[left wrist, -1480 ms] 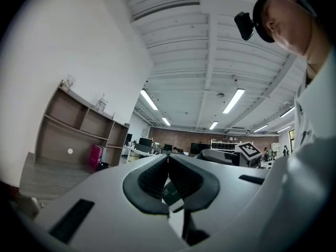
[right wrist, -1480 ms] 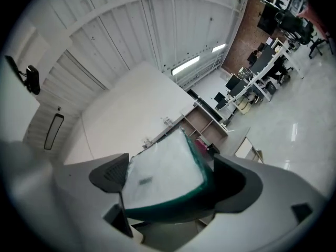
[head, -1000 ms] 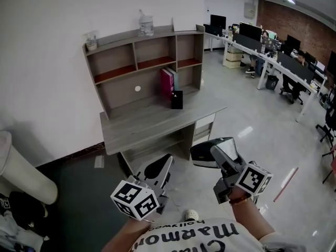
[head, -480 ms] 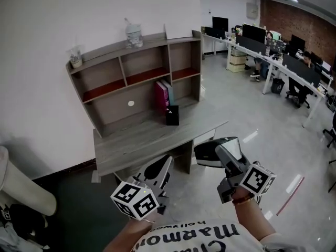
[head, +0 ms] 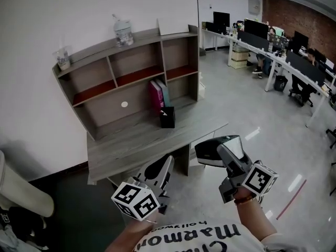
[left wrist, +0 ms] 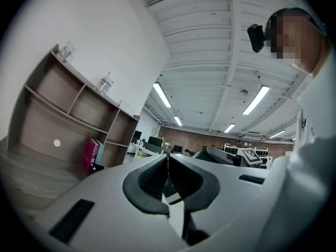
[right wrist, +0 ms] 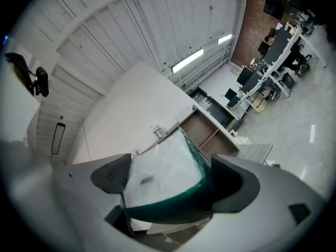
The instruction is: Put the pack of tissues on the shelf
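My right gripper (head: 223, 152) is shut on the pack of tissues (head: 214, 151), a dark green and white soft pack, held in the air at the lower right of the head view. In the right gripper view the pack (right wrist: 165, 180) fills the gap between both pads. My left gripper (head: 160, 173) hangs beside it at lower centre, its jaws shut on nothing, the tips touching (left wrist: 168, 159). The wooden shelf unit (head: 131, 72) stands on a grey desk (head: 136, 140) against the white wall, ahead and to the left of both grippers.
On the shelf top stand a jar (head: 122, 33) and a small cup (head: 63, 58). Pink and grey books (head: 157, 94) and a black box (head: 167, 117) sit on the desk. Office desks with monitors and seated people (head: 273, 46) fill the right background.
The shelf and desk have slid left and lower in the head view as the view swings. Both grippers keep their places and the right one still holds the pack.
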`<state>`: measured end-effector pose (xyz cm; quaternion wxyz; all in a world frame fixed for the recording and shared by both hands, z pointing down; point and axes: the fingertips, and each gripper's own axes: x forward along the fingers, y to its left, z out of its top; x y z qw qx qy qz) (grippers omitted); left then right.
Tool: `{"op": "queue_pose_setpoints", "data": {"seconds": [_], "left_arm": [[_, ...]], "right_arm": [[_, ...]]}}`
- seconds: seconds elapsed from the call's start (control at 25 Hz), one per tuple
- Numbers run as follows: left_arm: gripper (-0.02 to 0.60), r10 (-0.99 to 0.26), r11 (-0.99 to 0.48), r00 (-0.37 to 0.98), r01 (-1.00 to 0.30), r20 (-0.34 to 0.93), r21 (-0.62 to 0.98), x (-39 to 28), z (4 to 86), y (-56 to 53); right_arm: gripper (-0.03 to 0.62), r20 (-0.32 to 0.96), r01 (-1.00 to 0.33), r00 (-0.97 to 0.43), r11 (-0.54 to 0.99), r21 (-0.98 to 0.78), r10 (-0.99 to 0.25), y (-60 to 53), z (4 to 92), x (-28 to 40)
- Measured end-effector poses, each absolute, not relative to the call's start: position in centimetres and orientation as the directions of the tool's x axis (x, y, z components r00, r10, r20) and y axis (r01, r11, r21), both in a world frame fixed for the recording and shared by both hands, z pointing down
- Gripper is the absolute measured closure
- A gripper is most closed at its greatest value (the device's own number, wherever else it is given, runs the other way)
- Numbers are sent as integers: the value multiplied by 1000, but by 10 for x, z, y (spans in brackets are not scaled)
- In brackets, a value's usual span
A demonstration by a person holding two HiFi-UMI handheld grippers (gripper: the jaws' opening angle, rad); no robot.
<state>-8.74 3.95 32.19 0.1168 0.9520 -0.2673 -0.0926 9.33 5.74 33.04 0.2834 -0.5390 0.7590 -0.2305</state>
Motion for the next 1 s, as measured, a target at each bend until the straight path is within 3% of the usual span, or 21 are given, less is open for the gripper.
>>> {"op": "queue_pose_setpoints", "data": {"seconds": [0.6, 1.0], "left_arm": [[563, -514, -828, 855, -476, -65, 295, -55, 343, -5], [563, -484, -843, 869, -431, -105, 321, -29, 339, -84]], "right_arm": [[114, -147, -671, -258, 286, -684, -955, 16, 350, 116], [115, -119, -703, -236, 254, -664, -964, -51, 347, 138]]}}
